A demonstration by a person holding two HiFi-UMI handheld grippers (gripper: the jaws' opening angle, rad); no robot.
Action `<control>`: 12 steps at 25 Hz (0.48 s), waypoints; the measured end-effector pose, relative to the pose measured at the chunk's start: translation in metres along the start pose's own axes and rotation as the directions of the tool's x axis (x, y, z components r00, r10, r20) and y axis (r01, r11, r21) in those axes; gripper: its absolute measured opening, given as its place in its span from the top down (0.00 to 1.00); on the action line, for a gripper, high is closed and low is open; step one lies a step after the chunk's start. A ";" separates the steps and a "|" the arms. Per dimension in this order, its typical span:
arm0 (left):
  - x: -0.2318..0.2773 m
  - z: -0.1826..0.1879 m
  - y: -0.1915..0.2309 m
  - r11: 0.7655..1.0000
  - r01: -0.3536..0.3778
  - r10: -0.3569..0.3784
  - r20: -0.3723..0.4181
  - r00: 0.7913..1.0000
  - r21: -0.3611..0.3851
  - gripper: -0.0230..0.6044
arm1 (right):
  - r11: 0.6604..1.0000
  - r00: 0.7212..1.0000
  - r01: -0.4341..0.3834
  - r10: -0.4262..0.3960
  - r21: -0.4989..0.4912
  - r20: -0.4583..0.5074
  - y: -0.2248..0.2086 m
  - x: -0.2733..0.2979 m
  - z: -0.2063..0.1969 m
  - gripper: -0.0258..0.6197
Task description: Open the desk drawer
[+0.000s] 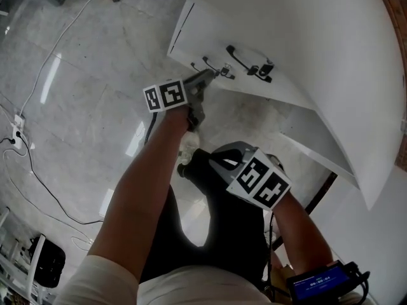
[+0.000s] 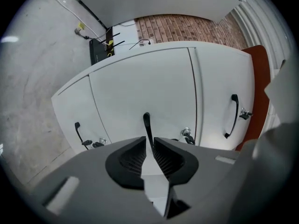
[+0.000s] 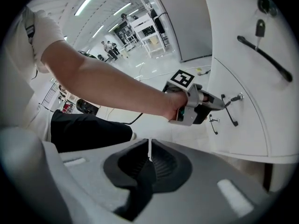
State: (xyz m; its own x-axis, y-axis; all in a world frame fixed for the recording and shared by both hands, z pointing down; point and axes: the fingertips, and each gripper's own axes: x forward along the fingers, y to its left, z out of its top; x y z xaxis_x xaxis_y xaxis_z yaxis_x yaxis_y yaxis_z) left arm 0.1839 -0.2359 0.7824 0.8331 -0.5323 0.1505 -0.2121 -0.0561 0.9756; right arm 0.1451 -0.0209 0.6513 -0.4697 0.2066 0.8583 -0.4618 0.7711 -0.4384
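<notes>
From my head, I am stretching my left arm out nearly straight, bringing my left tongs (image 1: pixel 214 74) up against the white drawer (image 1: pixel 238 86) under the counter (image 1: pixel 318 30), while my bent right arm is holding my right tongs (image 1: pixel 222 159) back from the drawer, close over my lap. Along the left tongs, the jaws are clamping the drawer's slim black handle (image 2: pixel 146 123). I am judging this the right hold: a stiff, smooth bar that could slip, on a drawer probably sliding lightly. Along the right tongs, the jaws are resting together on nothing, well apart from the drawer.
</notes>
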 end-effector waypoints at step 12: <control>0.020 0.007 0.001 0.993 0.085 -0.082 0.037 0.996 -0.086 0.91 | 0.999 1.000 0.009 -0.010 0.034 0.011 -0.009 0.007 -0.010 0.93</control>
State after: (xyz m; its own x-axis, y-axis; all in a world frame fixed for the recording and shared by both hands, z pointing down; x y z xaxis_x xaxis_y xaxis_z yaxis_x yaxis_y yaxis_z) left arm 0.1969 -0.2525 0.7854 0.8283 -0.5567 0.0635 -0.0955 -0.0286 0.9950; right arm 0.1533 -0.0202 0.6641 -0.4732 0.1926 0.8597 -0.4916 0.7521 -0.4391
